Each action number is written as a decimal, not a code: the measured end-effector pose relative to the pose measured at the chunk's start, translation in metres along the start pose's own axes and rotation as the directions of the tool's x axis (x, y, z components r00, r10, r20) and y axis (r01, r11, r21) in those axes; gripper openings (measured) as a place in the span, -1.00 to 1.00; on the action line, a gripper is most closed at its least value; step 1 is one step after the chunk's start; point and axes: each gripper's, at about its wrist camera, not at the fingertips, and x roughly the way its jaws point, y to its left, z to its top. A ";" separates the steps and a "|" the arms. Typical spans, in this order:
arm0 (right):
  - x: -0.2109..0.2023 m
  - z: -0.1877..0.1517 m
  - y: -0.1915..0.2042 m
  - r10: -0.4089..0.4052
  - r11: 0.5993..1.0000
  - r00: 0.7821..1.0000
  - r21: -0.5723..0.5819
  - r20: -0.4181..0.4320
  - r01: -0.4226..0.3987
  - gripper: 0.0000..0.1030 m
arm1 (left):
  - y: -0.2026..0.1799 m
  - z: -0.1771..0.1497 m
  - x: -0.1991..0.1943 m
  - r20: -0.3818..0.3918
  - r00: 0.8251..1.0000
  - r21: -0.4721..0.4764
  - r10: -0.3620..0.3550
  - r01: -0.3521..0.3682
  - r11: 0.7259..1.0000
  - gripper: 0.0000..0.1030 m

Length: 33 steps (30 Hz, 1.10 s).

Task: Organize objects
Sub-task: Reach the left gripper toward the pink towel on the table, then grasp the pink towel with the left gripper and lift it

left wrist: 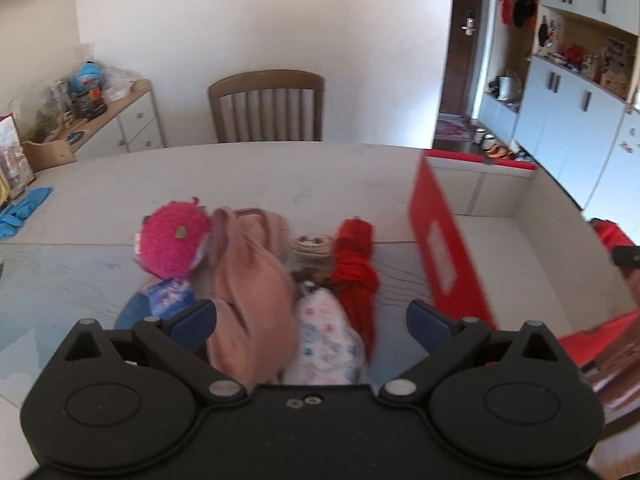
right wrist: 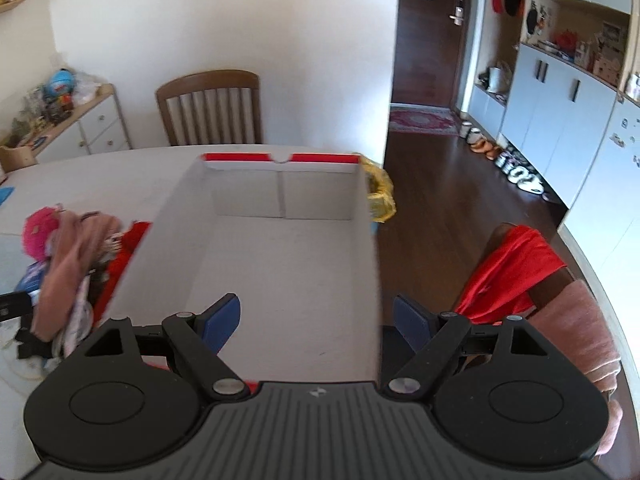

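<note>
Both tongs are being held spread: the left gripper over the pink cloth, which should be pinched mid-fold, the right gripper above the empty red box.

Left wrist view sits low over the table, facing the far wall, close above the clothes pile, box at right. Right wrist view looks down into the same box, pile at left. Both share the chair.
</note>
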 end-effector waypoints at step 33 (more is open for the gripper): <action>0.091 0.001 -0.014 -0.055 0.998 0.970 -0.008 -0.238 0.055 -0.63 | 0.065 0.015 0.149 -0.247 0.969 -0.114 -0.007 -0.022 0.993 0.77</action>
